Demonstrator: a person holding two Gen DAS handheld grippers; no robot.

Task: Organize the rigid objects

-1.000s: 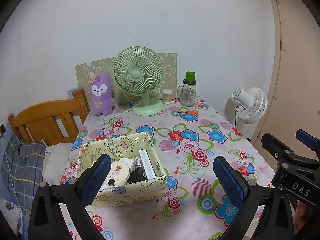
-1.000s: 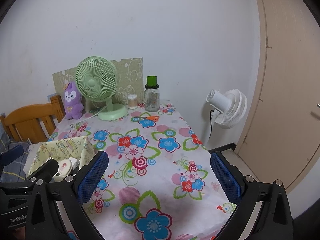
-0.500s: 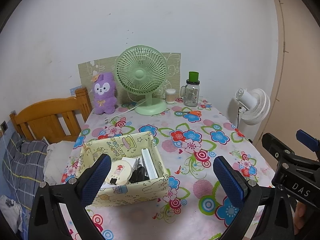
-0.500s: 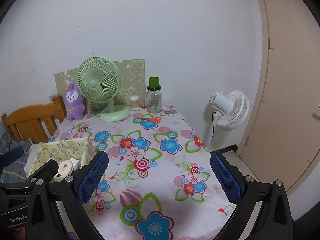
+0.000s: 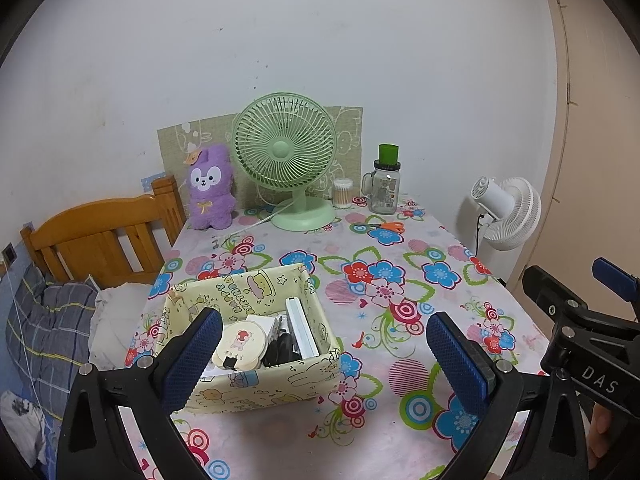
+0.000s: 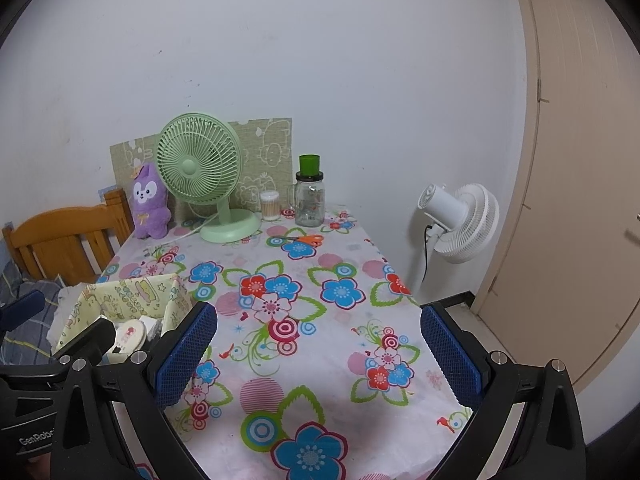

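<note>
Both my tongs gape wide and hold nothing — the left tongs hang over the box on the counter, with a round tin and white case inside; the right tongs hang just right of it.

Pretty even, soft indoor light in both views, a bit on the dim side, with a cool grey cast on the white wall. No harsh glare anywhere. Shadows are faint, just a soft one under the box near the table's front edge. Heavy fisheye bend, black vignette in all corners; the door curves. Focus is decent throughout.
</note>
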